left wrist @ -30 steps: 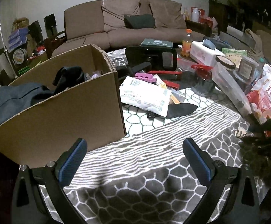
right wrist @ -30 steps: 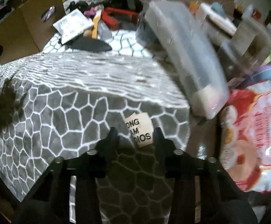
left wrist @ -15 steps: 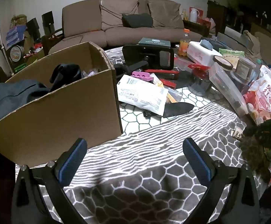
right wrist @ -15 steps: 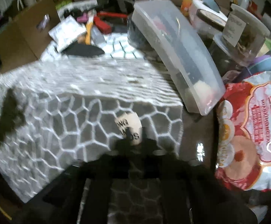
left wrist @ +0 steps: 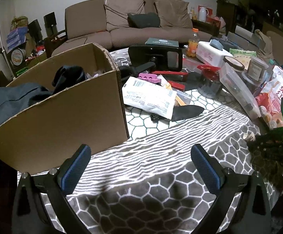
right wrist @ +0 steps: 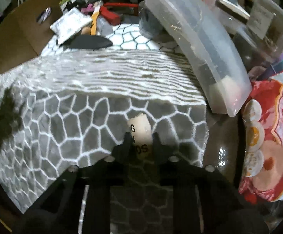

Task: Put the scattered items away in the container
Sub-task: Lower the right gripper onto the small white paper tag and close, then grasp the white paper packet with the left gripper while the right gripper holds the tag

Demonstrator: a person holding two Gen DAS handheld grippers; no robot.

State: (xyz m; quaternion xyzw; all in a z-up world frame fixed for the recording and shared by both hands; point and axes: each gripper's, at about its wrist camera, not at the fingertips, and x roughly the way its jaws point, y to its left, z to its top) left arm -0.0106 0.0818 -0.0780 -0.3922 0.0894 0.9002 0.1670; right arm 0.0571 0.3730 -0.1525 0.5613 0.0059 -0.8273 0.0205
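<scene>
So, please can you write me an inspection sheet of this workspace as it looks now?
Surface: grey rug with a white cell pattern covers the table top.
Job's things: cardboard box at left, dark clothing already inside; small paper tag curled between the right gripper's fingers.
Clutter: white mailer pouch, pink toe separator, clear plastic case, red snack bag, orange drink bottle.
Grippers: left gripper open, nothing between its pads; right gripper has just been closing and pinches the tag.
Cables: nothing seen.
Surroundings: brown sofa behind the table; shelves and boxes at far left.
</scene>
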